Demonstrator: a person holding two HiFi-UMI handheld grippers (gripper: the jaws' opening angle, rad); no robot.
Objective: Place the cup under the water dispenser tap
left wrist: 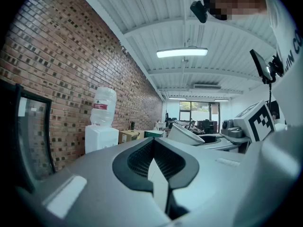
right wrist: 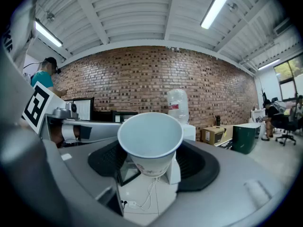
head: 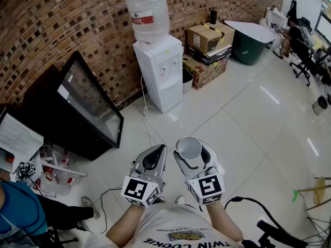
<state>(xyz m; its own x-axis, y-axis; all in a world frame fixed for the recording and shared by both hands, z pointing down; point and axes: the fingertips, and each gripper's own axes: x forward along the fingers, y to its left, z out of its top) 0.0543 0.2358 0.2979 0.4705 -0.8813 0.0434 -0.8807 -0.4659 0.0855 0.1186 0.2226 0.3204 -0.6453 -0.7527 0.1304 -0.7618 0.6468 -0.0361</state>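
Observation:
A white paper cup (head: 189,148) stands upright, mouth up, between the jaws of my right gripper (head: 193,157), which is shut on it low on its sides. In the right gripper view the cup (right wrist: 150,143) fills the middle of that gripper (right wrist: 151,167). The white water dispenser (head: 160,71), with a clear bottle (head: 148,12) on top, stands against the brick wall some way ahead across the tiled floor. Its taps (head: 166,68) face me. My left gripper (head: 154,154) is beside the right one, shut and holding nothing, as its own view of the left gripper (left wrist: 156,167) also shows.
A black glass-fronted cabinet (head: 88,105) stands left of the dispenser. Cardboard boxes (head: 207,40) and a green bin (head: 251,45) sit to its right. A white cable (head: 147,123) trails on the floor before it. A person in a teal shirt (head: 15,211) is at lower left.

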